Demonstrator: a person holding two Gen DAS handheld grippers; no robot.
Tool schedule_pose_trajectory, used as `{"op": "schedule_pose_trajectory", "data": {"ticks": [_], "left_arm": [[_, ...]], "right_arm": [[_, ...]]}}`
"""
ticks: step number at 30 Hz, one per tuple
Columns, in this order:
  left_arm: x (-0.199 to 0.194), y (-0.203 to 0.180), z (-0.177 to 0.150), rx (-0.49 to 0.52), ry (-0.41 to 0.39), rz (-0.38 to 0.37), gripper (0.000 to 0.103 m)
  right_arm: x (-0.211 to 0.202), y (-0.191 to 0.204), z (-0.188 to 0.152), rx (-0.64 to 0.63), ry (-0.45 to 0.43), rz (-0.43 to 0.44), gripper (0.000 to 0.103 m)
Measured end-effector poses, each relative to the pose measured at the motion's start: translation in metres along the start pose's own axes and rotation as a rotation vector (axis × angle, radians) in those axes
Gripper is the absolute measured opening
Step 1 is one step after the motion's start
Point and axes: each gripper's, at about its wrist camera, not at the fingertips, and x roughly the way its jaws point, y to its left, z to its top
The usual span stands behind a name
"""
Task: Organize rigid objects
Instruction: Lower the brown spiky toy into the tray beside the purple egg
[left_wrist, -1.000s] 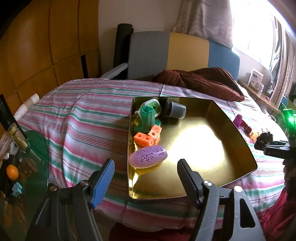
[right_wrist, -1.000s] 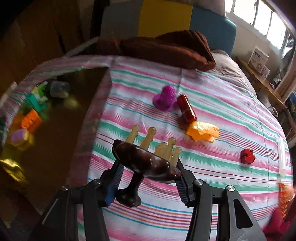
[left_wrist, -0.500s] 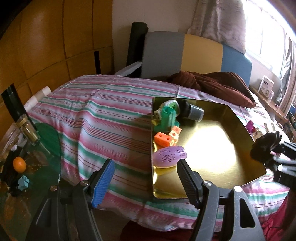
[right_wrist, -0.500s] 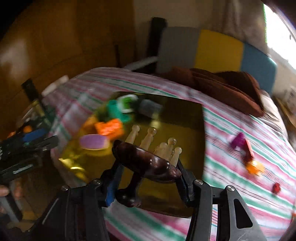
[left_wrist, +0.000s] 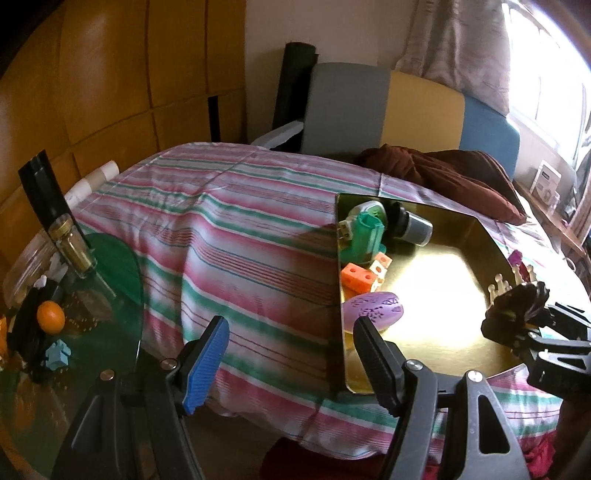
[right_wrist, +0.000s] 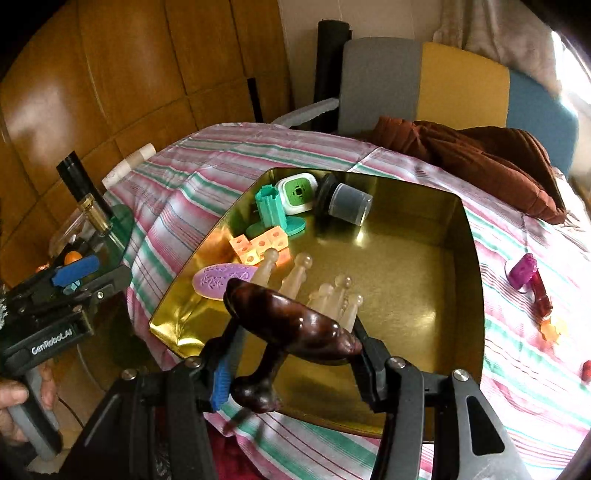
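right tongs (right_wrist: 291, 354) clamped on dark wooden massager (right_wrist: 291, 325), hovering over gold tray (right_wrist: 406, 295) near its 6 o'clock rim | left tongs (left_wrist: 288, 362) apart, empty, off tray's 9 o'clock side | risk: prongs snagging, massager tipping onto purple soap (right_wrist: 225, 278) or over rim onto bed (right_wrist: 517, 369)
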Motion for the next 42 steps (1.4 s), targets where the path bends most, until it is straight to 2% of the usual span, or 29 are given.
{"op": "schedule_pose_trajectory", "data": {"ticks": [7,13,16,18,22,30,33,36,40,42], "left_arm": [[0.000,0.004,0.000,-0.009,-0.004,-0.001,0.071],[0.003,0.009,-0.001,-0.020,0.002,0.002,0.071],[0.005,0.013,-0.002,-0.027,0.010,0.004,0.071],[0.006,0.015,-0.002,-0.033,0.013,0.005,0.071],[0.007,0.016,-0.003,-0.036,0.018,0.006,0.071],[0.006,0.011,-0.005,-0.019,0.021,0.004,0.071],[0.003,0.011,-0.005,-0.013,0.014,0.009,0.071],[0.002,0.010,-0.004,-0.016,0.012,0.009,0.071],[-0.001,0.009,-0.004,-0.009,0.007,0.014,0.071],[-0.002,0.009,-0.005,-0.004,0.005,0.018,0.071]], "right_arm": [[0.023,0.004,0.010,0.031,0.041,0.015,0.054],[0.058,0.029,0.011,-0.030,0.115,0.009,0.054],[0.071,0.038,0.009,-0.007,0.149,0.085,0.057],[0.073,0.039,0.007,0.025,0.146,0.138,0.062],[0.070,0.042,0.001,0.035,0.132,0.185,0.062],[0.072,0.055,-0.001,-0.021,0.125,0.146,0.060],[0.070,0.057,-0.002,-0.041,0.123,0.154,0.060],[0.070,0.059,-0.002,-0.034,0.130,0.204,0.060],[0.065,0.059,-0.002,-0.038,0.110,0.205,0.060],[0.061,0.058,-0.001,-0.034,0.097,0.204,0.063]]}}
